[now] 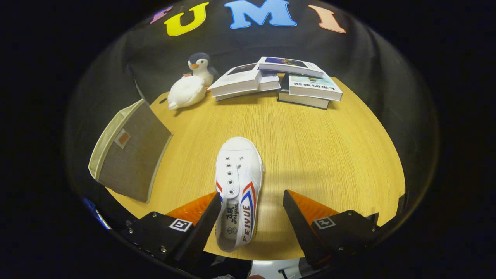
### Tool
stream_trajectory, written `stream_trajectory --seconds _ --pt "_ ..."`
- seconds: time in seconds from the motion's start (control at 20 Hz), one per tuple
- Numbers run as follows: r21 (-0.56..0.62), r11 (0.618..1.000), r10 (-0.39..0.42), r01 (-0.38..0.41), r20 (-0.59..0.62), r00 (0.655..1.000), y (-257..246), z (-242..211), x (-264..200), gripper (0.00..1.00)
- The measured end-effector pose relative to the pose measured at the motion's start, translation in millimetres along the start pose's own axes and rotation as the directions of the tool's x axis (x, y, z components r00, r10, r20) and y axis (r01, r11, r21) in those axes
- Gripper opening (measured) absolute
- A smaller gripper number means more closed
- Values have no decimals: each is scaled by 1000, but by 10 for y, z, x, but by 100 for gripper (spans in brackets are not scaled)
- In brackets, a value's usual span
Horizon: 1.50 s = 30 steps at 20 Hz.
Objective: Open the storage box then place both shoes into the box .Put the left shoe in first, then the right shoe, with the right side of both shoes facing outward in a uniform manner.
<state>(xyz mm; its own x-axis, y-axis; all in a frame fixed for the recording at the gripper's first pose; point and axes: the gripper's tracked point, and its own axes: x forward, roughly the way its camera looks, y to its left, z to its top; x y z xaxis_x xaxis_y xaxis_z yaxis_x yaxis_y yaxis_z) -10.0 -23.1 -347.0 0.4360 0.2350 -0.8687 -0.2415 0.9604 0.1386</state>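
The tongs (251, 201) stood wide open above the near part of the desk (329, 155), holding nothing. A white shoe (238, 186) with red and blue side stripes lay flat on the desk, toe pointing away from the tongs and heel toward them. The rear half of the shoe sat in the gap between the two fingers, close against the left finger (205, 221) and well apart from the right finger (300, 217); whether the left finger touched the shoe could not be told. The toe extended beyond the fingertips. The storage box (130, 155), made of grey fabric with a pale rim, rested at the left edge of the desk, beyond and to the left of the left finger, apart from the shoe. It appeared tilted, with one broad grey face turned toward the camera. At the far side of the desk lay a plush penguin (193, 83) and, to its right, several stacked books (279, 79).
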Motion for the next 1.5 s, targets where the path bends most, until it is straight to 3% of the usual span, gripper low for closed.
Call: stream_trajectory --seconds 0.25,0.4,0.45,0.5,0.55,0.6,0.65,0.75,0.85,1.05,1.5 --pt "-85 996 -40 34 -68 997 -97 -191 216 98" --pt "-59 998 -28 23 -88 996 -94 -210 314 97" --pt "-37 999 -7 3 -98 995 -29 -238 324 92" --pt "-22 1000 13 -16 -105 994 19 -246 334 75" --pt "1 999 35 -35 -101 994 88 -243 344 67" --pt "10 999 36 -35 -104 994 115 -257 344 45" --pt "3 1000 31 -30 -105 994 113 -251 334 35" --pt "-23 1000 -21 18 -118 993 36 -247 310 32" --pt "49 997 -54 59 -95 994 11 -235 331 2" --pt "149 988 -27 40 -91 995 133 -194 239 2" --pt "224 974 -20 26 -29 999 381 110 -47 2"
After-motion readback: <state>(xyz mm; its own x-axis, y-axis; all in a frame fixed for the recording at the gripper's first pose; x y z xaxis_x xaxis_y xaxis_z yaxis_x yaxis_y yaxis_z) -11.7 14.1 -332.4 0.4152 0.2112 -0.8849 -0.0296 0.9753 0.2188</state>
